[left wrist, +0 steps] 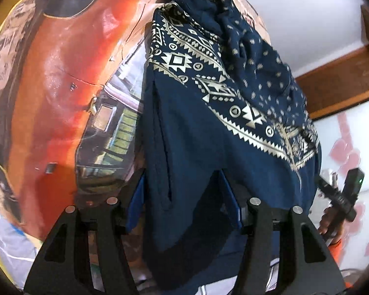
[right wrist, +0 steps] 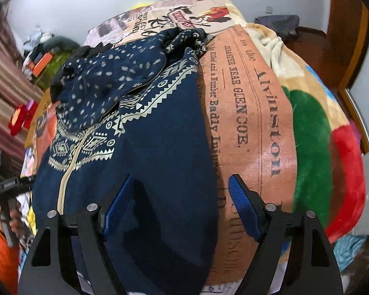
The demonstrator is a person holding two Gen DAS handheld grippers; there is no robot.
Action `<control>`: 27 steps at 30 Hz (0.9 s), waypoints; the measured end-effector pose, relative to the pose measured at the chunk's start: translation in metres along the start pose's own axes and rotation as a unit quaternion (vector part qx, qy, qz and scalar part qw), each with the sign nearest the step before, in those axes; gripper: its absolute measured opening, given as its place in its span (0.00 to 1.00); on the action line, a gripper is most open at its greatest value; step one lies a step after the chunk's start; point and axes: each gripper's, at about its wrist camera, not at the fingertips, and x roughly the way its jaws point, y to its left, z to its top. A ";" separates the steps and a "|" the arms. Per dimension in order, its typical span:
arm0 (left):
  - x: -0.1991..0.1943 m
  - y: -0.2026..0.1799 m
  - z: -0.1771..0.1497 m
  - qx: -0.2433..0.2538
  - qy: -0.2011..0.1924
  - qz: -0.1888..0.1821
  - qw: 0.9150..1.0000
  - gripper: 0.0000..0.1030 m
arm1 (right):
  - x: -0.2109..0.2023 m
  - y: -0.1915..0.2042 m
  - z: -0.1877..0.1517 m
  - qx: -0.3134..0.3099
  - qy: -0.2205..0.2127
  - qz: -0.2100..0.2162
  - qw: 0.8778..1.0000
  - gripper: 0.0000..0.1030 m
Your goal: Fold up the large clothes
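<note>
While the navy zip-up hooded jacket with cream geometric print (left wrist: 196, 113) lay on the printed bedspread (left wrist: 56, 78), the left gripper (left wrist: 182, 191) straddled its hem; whether the blue pads pinched was unclear. Right view: right gripper (right wrist: 178, 196) stood open over the jacket's edge. Pinch both hem corners before lifting evenly.

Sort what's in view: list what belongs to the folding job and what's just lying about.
For the job:
navy hooded jacket with cream geometric print
left gripper
right gripper

Lying about:
newspaper-print bedspread
fluffy green, red and cream blanket
orange box
</note>
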 end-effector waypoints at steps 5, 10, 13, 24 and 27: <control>0.000 -0.025 -0.003 0.049 -0.010 0.026 0.998 0.40 | -0.004 0.022 0.003 -0.043 -0.009 -0.007 0.999 0.14; -0.005 -0.054 0.003 0.112 -0.018 0.042 0.993 0.14 | -0.019 0.035 0.016 -0.054 -0.018 0.051 0.997 0.08; -0.022 -0.068 0.017 0.118 -0.046 0.028 0.992 0.11 | -0.030 0.040 0.039 -0.043 -0.035 0.097 0.994 0.07; -0.064 -0.077 0.097 0.090 -0.173 0.053 0.979 0.10 | -0.030 0.040 0.101 -0.024 -0.119 0.065 0.990 0.07; -0.033 -0.057 0.115 0.064 -0.150 0.078 0.983 0.10 | -0.003 0.026 0.107 -0.008 -0.105 0.029 0.994 0.07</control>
